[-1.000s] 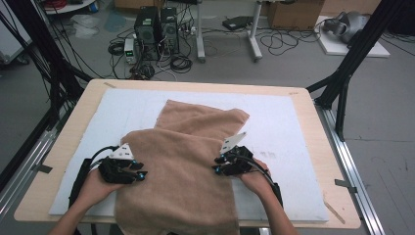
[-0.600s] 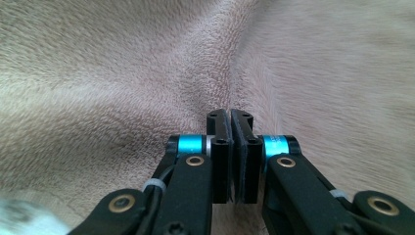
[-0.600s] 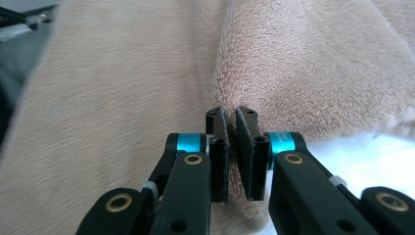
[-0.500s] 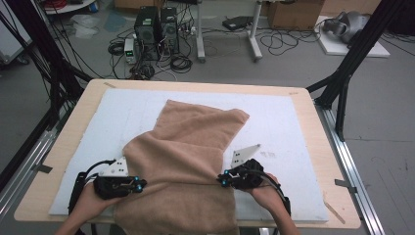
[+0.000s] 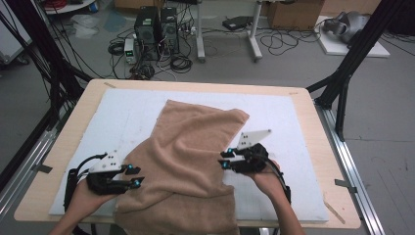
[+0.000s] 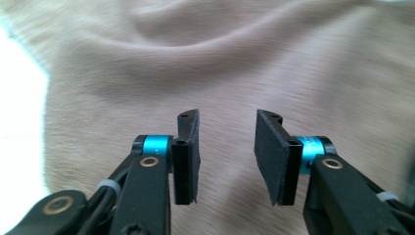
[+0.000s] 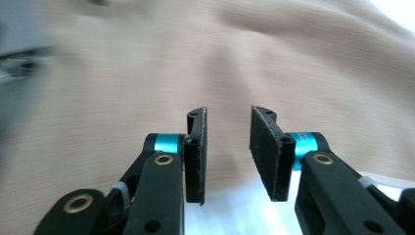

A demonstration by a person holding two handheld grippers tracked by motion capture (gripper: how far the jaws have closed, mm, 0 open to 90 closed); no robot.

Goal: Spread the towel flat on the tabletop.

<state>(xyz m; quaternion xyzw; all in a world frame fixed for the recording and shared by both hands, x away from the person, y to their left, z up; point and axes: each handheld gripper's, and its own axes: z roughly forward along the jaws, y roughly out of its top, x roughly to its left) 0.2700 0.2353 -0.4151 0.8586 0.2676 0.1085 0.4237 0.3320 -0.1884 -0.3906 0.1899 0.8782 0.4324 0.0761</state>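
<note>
- The high view looks forward and down from above the person's side, taking in the whole tabletop (image 5: 313, 122) and the floor beyond it.
- The left gripper view rides on the left claw (image 6: 227, 156), looking along its black jaws, very close to the tan towel (image 6: 220, 63).
- The right gripper view rides on the right claw (image 7: 227, 154), equally close.
- All three views share the towel.

Fuzzy tan terry-cloth towel (image 5: 191, 161), matt white, perhaps foam, mat (image 5: 288, 122), pale smooth wooden table (image 5: 313, 122)
</note>
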